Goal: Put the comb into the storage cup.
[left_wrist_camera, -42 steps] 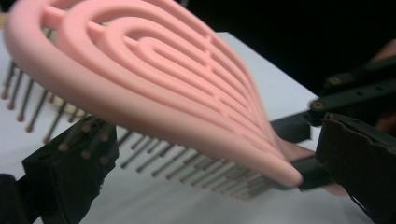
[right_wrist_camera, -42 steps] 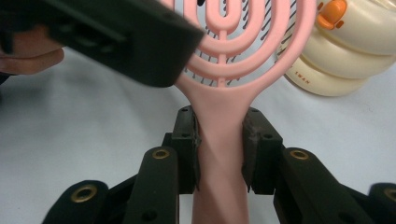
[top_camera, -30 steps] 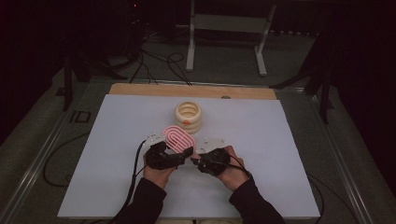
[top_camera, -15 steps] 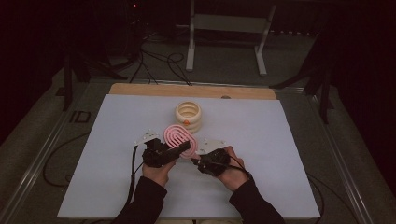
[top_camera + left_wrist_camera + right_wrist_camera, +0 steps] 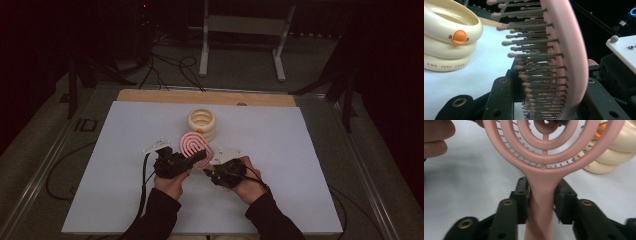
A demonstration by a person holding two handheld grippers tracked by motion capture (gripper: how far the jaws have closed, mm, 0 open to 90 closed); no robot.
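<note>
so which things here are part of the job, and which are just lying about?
In the job:
- pink plastic hairbrush with looped openwork head
- left gripper, jaws shut on the head
- right gripper, jaws on the handle

Lying about:
- cream ringed plastic container with orange duck mark

A cream ringed holder [image 5: 202, 123] (just behind) blocks the hairbrush [image 5: 194, 144]; sides open.

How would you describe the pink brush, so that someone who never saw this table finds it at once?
Look at the white table, near its middle, just in front of the cream stacked-ring holder. The pink brush is held there between the two black tools. Only it is pink, with an oval head of nested loops and rows of thin bristles.
</note>
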